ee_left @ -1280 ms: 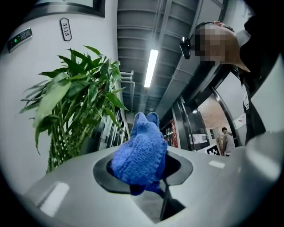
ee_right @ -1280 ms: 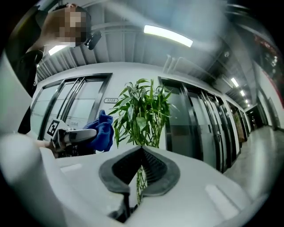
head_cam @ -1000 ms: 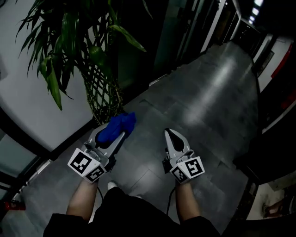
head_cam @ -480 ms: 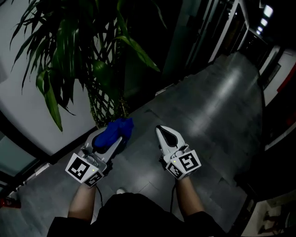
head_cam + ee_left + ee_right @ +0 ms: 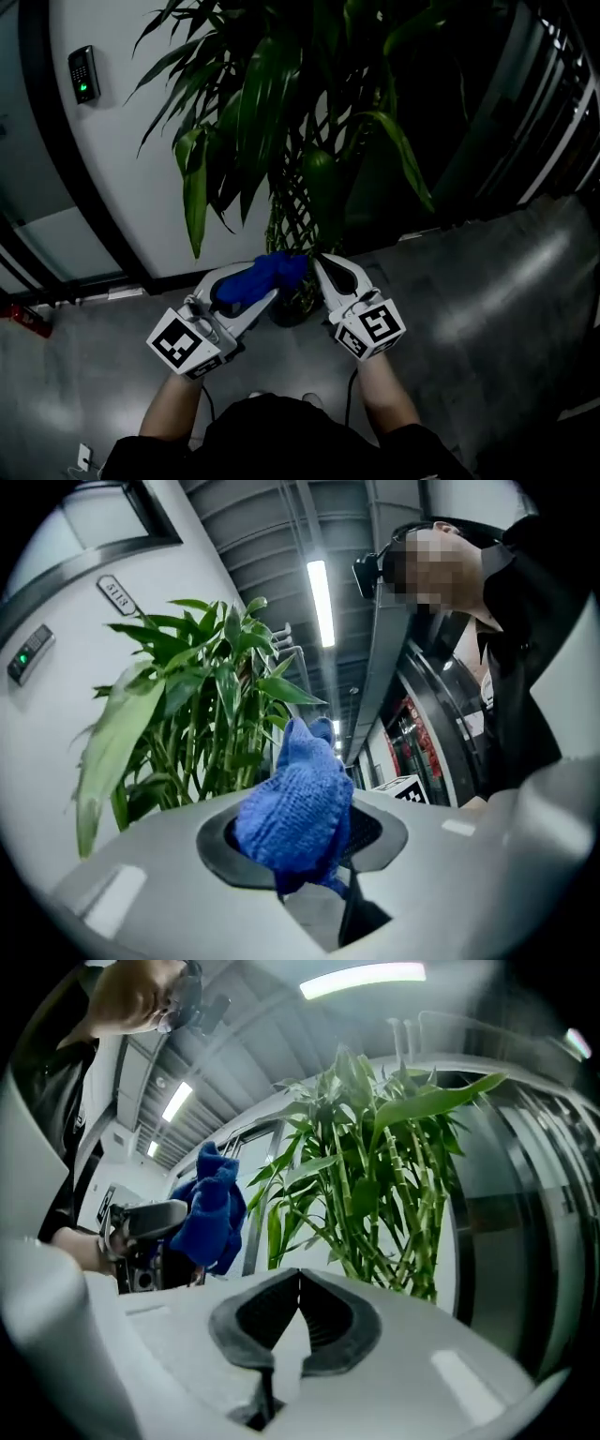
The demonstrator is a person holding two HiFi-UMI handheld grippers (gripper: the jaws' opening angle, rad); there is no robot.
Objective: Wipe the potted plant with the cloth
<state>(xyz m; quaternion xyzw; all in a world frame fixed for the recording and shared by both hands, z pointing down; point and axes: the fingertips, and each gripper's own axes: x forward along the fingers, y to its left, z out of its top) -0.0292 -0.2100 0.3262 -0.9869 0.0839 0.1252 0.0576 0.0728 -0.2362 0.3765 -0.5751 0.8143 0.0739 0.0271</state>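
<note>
A tall potted plant (image 5: 281, 103) with long green leaves and a woven lattice stem (image 5: 292, 216) stands against the white wall. Its dark pot (image 5: 292, 309) sits on the floor just beyond both grippers. My left gripper (image 5: 246, 289) is shut on a bunched blue cloth (image 5: 262, 277), which sticks out towards the stem base. In the left gripper view the blue cloth (image 5: 298, 808) fills the jaws, with the plant (image 5: 202, 724) ahead. My right gripper (image 5: 328, 267) is shut with nothing in it, beside the cloth. The right gripper view shows the plant (image 5: 384, 1166) ahead and the blue cloth (image 5: 211, 1208) at left.
A white wall (image 5: 122, 178) with a dark vertical strip and a small access panel (image 5: 82, 73) with a green light lies behind the plant. Dark glass partitions (image 5: 553, 103) stand to the right. Grey floor tiles (image 5: 487, 319) spread around the person's legs.
The view has swung left and up onto the plant. Both grippers now sit close together at the stem base, with the cloth nearer the pot than before.
</note>
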